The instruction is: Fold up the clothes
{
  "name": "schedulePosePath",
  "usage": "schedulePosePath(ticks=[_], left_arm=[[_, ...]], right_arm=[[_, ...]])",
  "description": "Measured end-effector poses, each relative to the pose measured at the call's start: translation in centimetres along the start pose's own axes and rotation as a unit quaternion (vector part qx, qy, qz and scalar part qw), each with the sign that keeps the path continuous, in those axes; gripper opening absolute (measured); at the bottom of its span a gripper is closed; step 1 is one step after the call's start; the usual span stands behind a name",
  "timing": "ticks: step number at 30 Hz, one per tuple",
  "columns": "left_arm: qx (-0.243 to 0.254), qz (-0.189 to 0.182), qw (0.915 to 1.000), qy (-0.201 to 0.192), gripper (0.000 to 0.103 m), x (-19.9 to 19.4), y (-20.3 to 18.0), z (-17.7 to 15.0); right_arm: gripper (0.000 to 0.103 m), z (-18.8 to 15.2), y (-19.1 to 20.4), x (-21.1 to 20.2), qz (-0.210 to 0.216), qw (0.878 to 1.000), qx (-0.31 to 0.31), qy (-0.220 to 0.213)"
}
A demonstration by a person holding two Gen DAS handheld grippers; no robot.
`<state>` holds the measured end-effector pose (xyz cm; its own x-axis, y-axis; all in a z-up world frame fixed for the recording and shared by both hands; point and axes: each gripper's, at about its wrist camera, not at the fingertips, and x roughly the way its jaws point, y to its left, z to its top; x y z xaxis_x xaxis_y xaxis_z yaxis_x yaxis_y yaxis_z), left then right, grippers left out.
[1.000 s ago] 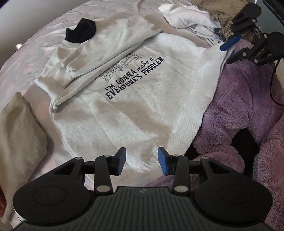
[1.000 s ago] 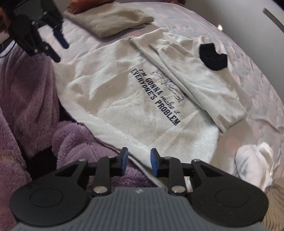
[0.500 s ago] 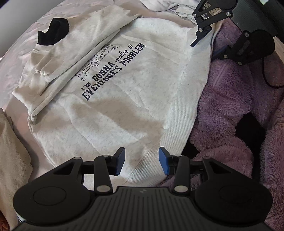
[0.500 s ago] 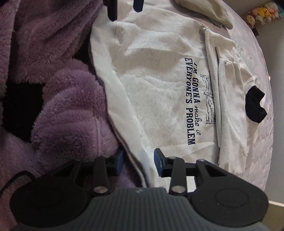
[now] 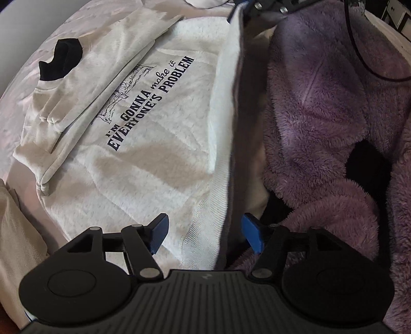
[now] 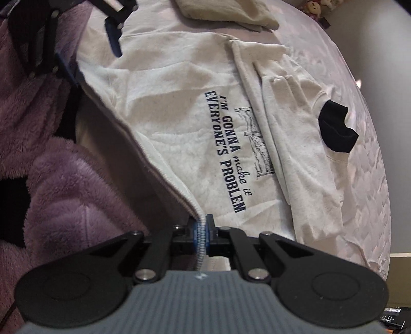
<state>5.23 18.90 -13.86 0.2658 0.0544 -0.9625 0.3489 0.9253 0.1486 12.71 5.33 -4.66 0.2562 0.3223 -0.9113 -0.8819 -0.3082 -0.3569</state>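
Right gripper (image 6: 201, 232) clamps the sweatshirt (image 5: 154, 144) hem; left gripper (image 5: 205, 232), jaws opening, straddles the hem ungripped. Lifting risks a lopsided fold.

The sweatshirt's (image 5: 143, 164) raised hem (image 5: 232, 123) is motion-blurred and hides the bed (image 6: 359, 144) edge behind it, the folded sleeve (image 6: 290, 144) covers part of the print, the beige garment (image 6: 231, 12) is cut by the frame, and small toys (image 6: 316, 6) at the far corner are too tiny to identify.
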Motion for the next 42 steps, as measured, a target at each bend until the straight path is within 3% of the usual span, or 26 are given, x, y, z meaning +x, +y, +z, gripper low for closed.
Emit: schedulePosePath(ticks=[4, 8, 12, 15, 18, 20, 22, 25, 30, 34, 38, 39, 40, 42], left_arm=[[0.004, 0.003, 0.9997, 0.023, 0.064, 1.9, -0.6, 0.2], [-0.011, 0.046, 0.995, 0.088, 0.062, 4.1, -0.3, 0.2], [-0.041, 0.088, 0.9853, 0.14, 0.046, 5.1, 1.6, -0.7], [-0.05, 0.115, 0.9797, 0.156, 0.034, 4.9, 3.4, -2.3], [-0.092, 0.097, 0.9812, 0.139, 0.027, 4.1, 5.5, -3.7], [-0.116, 0.078, 0.9829, 0.121, 0.011, 3.6, 6.4, -4.2], [-0.127, 0.076, 0.9829, 0.11, 0.006, 3.3, 6.7, -4.1], [-0.132, 0.078, 0.9827, 0.104, 0.005, 2.9, 6.8, -4.0], [-0.137, 0.078, 0.9829, 0.095, 0.005, 2.6, 6.5, -3.8], [-0.151, 0.08, 0.9819, 0.081, 0.005, 2.1, 6.9, -3.7], [-0.163, 0.095, 0.9807, 0.052, 0.005, 0.5, 7.4, -3.6], [-0.166, 0.1, 0.9801, 0.043, 0.005, 0.0, 7.6, -3.5], [-0.169, 0.106, 0.9795, 0.033, 0.005, -0.7, 7.9, -3.4], [-0.17, 0.118, 0.9783, 0.015, 0.005, -2.1, 8.6, -2.9]], right_arm=[[0.005, 0.2, -1.4, -0.5, -0.003, 1.0, 0.026, -0.006], [0.005, -0.1, -2.2, -0.8, 0.003, 0.999, 0.043, -0.011], [0.005, -0.9, -2.3, -1.2, 0.008, 0.999, 0.05, -0.013], [0.005, -1.6, -2.2, -1.2, 0.014, 0.998, 0.058, -0.015], [0.005, -2.2, -2.1, -0.9, 0.02, 0.997, 0.07, -0.019], [0.005, -2.4, -2.3, -0.6, 0.023, 0.996, 0.078, -0.021], [0.006, -2.6, -2.3, -0.2, 0.028, 0.996, 0.081, -0.019], [0.008, -3.1, -2.4, 0.3, 0.033, 0.996, 0.081, -0.009], [0.03, -5.1, -2.8, 1.3, 0.055, 0.995, 0.086, 0.016], [0.032, -6.6, -2.3, 1.6, 0.069, 0.993, 0.087, 0.032], [0.029, -7.2, -1.5, 0.6, 0.033, 0.997, 0.071, 0.024], [0.012, -7.2, -1.4, 0.2, 0.024, 0.997, 0.069, 0.019], [0.006, -7.2, -1.4, -0.2, 0.016, 0.997, 0.069, 0.014], [0.006, -7.2, -1.7, -0.9, -0.005, 0.998, 0.07, 0.004]])
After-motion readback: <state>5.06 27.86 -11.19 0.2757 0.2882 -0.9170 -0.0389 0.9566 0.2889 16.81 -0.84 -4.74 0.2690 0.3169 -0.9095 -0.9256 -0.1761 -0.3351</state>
